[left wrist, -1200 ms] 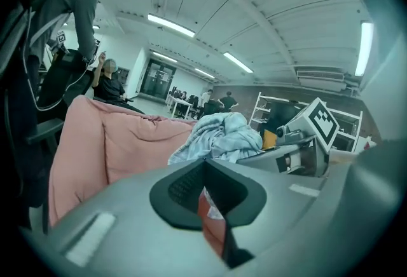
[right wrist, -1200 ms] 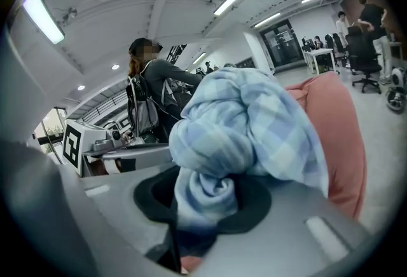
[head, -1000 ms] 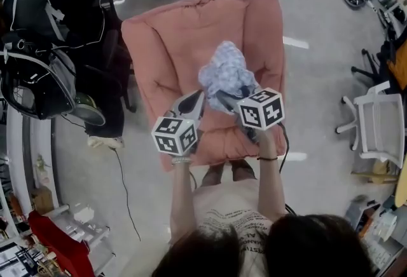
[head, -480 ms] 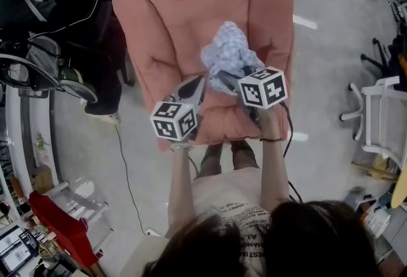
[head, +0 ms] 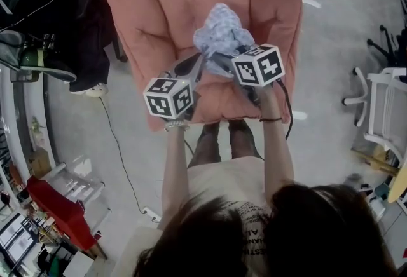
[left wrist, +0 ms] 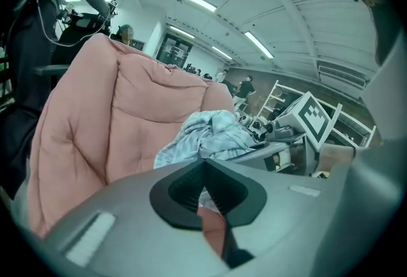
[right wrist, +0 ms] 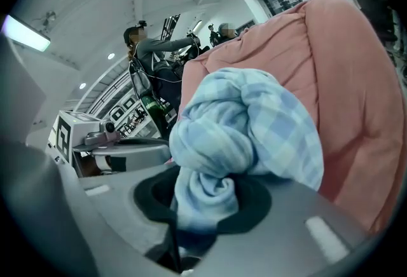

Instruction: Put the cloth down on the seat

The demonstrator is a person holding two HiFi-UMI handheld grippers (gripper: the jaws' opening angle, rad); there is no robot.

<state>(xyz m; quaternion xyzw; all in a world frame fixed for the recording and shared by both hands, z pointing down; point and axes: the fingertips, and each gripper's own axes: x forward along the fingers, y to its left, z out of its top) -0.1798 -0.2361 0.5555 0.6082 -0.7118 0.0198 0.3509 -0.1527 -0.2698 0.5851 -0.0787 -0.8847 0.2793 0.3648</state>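
Since a second ago both grippers have sunk toward the seat (head: 159, 9), carrying the cloth (head: 221, 31) with them. In the head view the pink armchair now fills the top of the frame and its upper edge has slid out of sight.

The person's bare forearms reach forward side by side. The two grippers slant in toward each other, so their tips nearly meet over the cushion, and both point forward and somewhat downward. A dark band (head: 270, 119) circles the right wrist.

The right gripper (head: 224, 61) is clamped on the light blue checked cloth. In the right gripper view (right wrist: 191, 206) a twisted neck of the cloth (right wrist: 248, 129) runs down between the jaws, and the rest bulges above them as a loose bundle in front of the pink backrest (right wrist: 356, 110). Whether the bundle already touches the cushion I cannot tell.

The left gripper (head: 196, 65) holds nothing. In its own view the jaws (left wrist: 205, 164) meet at the tip, with the cloth (left wrist: 203, 136) just beyond them and the right gripper (left wrist: 273, 136) to the side. It also shows in the right gripper view, off to the left (right wrist: 127, 148).

Dark jackets (head: 44, 9) hang left of the chair, a white chair (head: 381, 104) stands at the right, and a cable (head: 121, 148) trails across the floor.
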